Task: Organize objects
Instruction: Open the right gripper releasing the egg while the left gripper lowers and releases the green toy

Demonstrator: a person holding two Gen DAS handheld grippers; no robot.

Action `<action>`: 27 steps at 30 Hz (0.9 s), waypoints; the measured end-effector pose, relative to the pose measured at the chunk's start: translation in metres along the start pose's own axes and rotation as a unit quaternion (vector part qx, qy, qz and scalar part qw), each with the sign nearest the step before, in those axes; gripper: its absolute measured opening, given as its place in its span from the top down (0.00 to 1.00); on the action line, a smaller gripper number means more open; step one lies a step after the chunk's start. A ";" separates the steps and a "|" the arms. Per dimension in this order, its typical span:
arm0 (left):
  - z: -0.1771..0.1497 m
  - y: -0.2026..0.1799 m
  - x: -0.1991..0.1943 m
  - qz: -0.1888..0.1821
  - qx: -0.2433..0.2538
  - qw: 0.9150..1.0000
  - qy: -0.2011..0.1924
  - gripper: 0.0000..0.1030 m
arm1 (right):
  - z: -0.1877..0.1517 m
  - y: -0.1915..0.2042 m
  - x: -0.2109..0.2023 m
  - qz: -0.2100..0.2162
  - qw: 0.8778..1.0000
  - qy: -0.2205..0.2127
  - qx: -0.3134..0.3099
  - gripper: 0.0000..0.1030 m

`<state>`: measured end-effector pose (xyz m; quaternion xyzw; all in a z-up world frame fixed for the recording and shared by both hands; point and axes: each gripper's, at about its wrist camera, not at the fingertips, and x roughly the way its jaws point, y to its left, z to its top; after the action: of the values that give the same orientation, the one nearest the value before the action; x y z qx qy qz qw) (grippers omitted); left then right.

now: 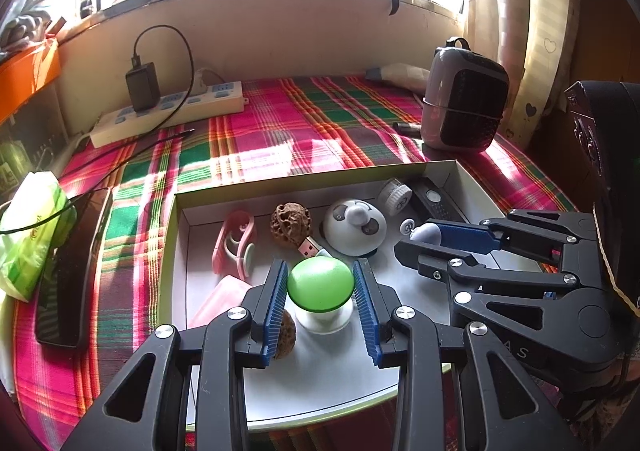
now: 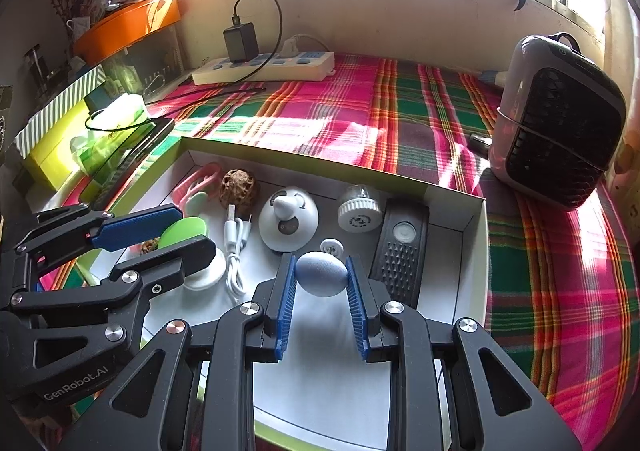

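A shallow white box [image 1: 300, 182] [image 2: 320, 164] lies on a plaid cloth. Over its near left part my left gripper [image 1: 321, 263] is shut on a green-domed knob with a white foot [image 1: 320, 289]; both blue pads press the dome's sides. From the right wrist view that left gripper [image 2: 194, 227] and the green dome [image 2: 182, 231] show at the left. My right gripper [image 2: 320, 258] is shut on a pale blue egg-shaped piece [image 2: 322, 279], low over the box's middle. In the left wrist view the right gripper [image 1: 418, 237] reaches in from the right with the egg [image 1: 428, 233].
In the box lie a pink clip [image 1: 234, 243], walnuts [image 1: 290, 225], a white dome with a knob [image 2: 288, 219], a USB cable [image 2: 236, 247], a ridged white cap [image 2: 358, 209] and a black remote [image 2: 400, 255]. A heater [image 2: 560, 119], power strip [image 2: 264, 69] and phone [image 1: 72, 267] surround it.
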<state>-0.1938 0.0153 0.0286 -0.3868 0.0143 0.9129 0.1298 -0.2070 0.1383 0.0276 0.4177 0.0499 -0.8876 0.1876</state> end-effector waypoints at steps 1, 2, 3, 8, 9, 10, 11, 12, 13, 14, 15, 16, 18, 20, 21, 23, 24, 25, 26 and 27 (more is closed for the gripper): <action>0.000 0.000 0.000 0.000 0.000 1.000 0.001 0.69 | 0.000 0.000 0.000 0.001 1.000 0.000 -0.001 0.74; 0.000 0.000 0.001 0.000 0.000 1.000 0.001 0.69 | 0.000 0.001 0.000 0.001 1.000 0.000 -0.003 0.74; 0.000 0.000 0.001 0.000 0.000 1.000 0.002 0.69 | 0.000 0.001 0.000 0.000 1.000 0.000 -0.003 0.74; 0.000 0.000 0.002 0.000 0.000 1.000 0.002 0.69 | 0.000 0.001 0.001 0.003 1.000 0.004 -0.002 0.74; 0.000 0.000 0.001 -0.001 -0.001 1.000 0.002 0.69 | 0.000 0.002 0.002 0.003 1.000 0.006 -0.002 0.74; 0.000 0.000 0.002 -0.001 -0.001 1.000 0.003 0.69 | -0.001 0.002 0.003 0.003 1.000 0.008 -0.001 0.74; -0.001 0.000 0.002 -0.001 -0.001 1.000 0.003 0.69 | -0.001 0.002 0.003 0.002 1.000 0.009 0.000 0.74; -0.001 0.000 0.002 -0.001 -0.001 1.000 0.003 0.69 | -0.001 0.002 0.004 0.002 1.000 0.010 0.001 0.74; 0.000 0.000 0.002 -0.001 -0.001 1.000 0.003 0.69 | -0.001 0.002 0.004 0.003 1.000 0.010 0.001 0.74; 0.000 0.000 0.002 -0.001 -0.001 1.000 0.003 0.69 | -0.002 0.002 0.004 0.003 1.000 0.010 0.001 0.74; -0.001 0.000 0.003 -0.001 -0.001 1.000 0.003 0.69 | -0.002 0.002 0.004 0.003 1.000 0.010 0.000 0.74; 0.000 0.000 0.002 -0.001 -0.001 1.000 0.004 0.69 | -0.002 0.002 0.003 0.001 1.000 0.010 -0.001 0.74; -0.001 -0.001 0.002 0.000 0.001 1.000 0.004 0.69 | -0.001 0.002 0.003 -0.003 1.000 0.010 0.000 0.74; -0.001 -0.001 0.002 0.001 0.001 1.000 0.005 0.69 | -0.001 0.001 0.003 -0.003 1.000 0.011 0.001 0.74; -0.001 -0.001 0.002 0.001 0.001 1.000 0.004 0.69 | -0.001 0.001 0.003 -0.003 1.000 0.011 0.001 0.74; -0.001 -0.001 0.003 0.002 0.000 1.000 0.006 0.69 | -0.001 0.002 0.003 -0.005 1.000 0.011 0.001 0.74; -0.002 -0.001 0.003 0.004 0.000 1.000 0.007 0.69 | -0.002 0.002 0.002 -0.005 1.000 0.011 0.001 0.74; -0.002 -0.001 0.003 0.005 0.000 1.000 0.008 0.69 | -0.002 0.001 0.002 -0.005 1.000 0.011 0.002 0.74; -0.003 0.000 0.002 0.007 0.000 1.000 0.009 0.69 | -0.002 0.001 0.002 -0.004 1.000 0.011 0.004 0.73; -0.003 0.000 0.002 0.008 -0.001 1.000 0.009 0.69 | -0.002 0.001 0.001 -0.003 1.000 0.011 0.007 0.70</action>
<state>-0.1928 0.0156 0.0250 -0.3954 0.0179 0.9102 0.1223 -0.2057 0.1377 0.0253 0.4282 0.0473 -0.8840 0.1818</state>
